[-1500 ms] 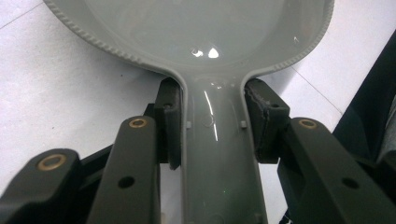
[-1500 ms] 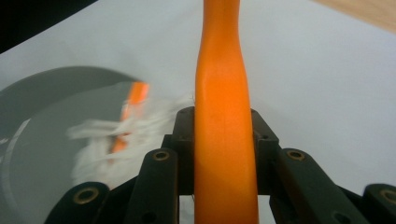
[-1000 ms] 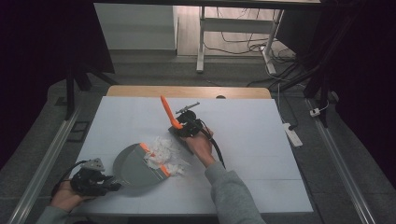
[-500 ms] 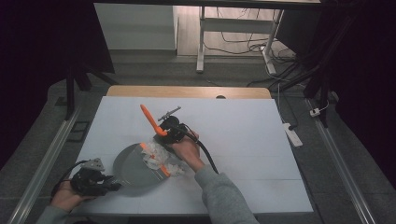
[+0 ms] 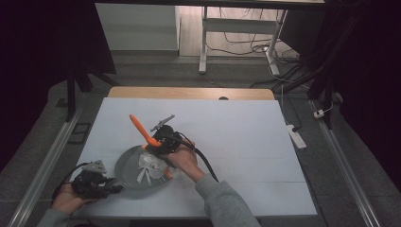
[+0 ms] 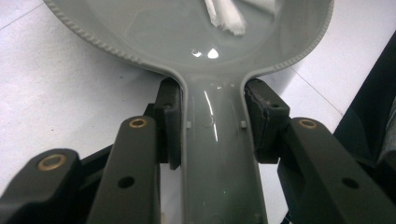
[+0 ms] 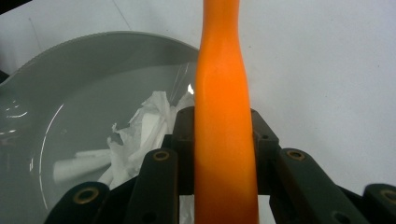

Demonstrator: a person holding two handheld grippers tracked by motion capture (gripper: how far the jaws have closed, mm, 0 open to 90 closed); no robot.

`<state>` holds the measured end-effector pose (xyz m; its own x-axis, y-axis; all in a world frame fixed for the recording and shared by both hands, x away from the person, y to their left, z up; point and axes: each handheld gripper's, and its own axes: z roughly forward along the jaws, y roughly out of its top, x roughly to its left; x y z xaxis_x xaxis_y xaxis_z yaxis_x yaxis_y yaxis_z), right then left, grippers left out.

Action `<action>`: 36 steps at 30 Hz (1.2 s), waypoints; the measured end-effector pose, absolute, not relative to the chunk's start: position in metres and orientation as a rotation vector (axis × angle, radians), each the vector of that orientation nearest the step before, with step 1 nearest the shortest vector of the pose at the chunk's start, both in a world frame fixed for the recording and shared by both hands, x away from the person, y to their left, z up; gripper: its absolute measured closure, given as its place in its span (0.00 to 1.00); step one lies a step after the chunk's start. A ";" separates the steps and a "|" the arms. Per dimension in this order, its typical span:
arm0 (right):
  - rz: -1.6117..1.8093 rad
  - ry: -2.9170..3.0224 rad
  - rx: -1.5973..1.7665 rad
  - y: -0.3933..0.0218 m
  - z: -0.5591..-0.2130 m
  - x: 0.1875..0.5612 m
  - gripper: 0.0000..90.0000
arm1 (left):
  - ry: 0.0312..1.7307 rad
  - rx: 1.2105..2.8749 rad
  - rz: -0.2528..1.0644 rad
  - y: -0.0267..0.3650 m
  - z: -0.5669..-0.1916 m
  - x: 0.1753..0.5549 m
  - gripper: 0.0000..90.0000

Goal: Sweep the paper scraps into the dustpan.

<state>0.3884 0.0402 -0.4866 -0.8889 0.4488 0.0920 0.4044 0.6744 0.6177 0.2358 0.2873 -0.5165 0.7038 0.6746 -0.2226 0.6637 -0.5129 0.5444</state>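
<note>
At the lower left of the high view, the left gripper [image 5: 111,186] clamps the grey pan's [image 5: 126,166] handle to steady it, while the right gripper [image 5: 156,142] grips an orange spatula [image 5: 144,131] over the white paper scraps [image 5: 151,165] inside, probably to stir them.

The grey pan [image 6: 154,28] looks like glossy moulded plastic: its inner face throws small bright highlights, its rim carries a fine ribbed edge, and its handle [image 6: 219,168] is smooth and shiny. The white scraps [image 7: 140,135] lying in it look like crumpled tissue paper, matt and torn at the edges (soft, with ragged folds). The orange handle [image 7: 224,140] has a smooth satin surface, like plastic or silicone. The left gripper [image 6: 215,140] and right gripper [image 7: 223,154] are matt black plastic with brass-coloured rivets; one left pad [image 6: 261,116] looks rough and cracked. The table [image 5: 246,127] has a flat, matt white top with a pale wooden edge at the far side.
</note>
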 end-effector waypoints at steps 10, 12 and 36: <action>1.117 2.727 0.751 0.009 -0.462 0.393 0.78 | 1.017 2.297 0.026 0.287 -0.516 0.235 0.68; 1.139 2.692 0.778 -0.003 -0.457 0.395 0.78 | 1.017 2.297 0.025 0.287 -0.517 0.235 0.68; 0.963 2.678 0.930 -0.009 -0.489 0.424 0.78 | 1.013 2.295 0.022 0.286 -0.518 0.236 0.68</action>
<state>0.4236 -0.0093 -0.4893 -0.7973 0.5998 0.0676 0.5054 0.6022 0.6179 0.2363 0.2859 -0.5177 0.7052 0.6726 -0.2245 0.6622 -0.5116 0.5475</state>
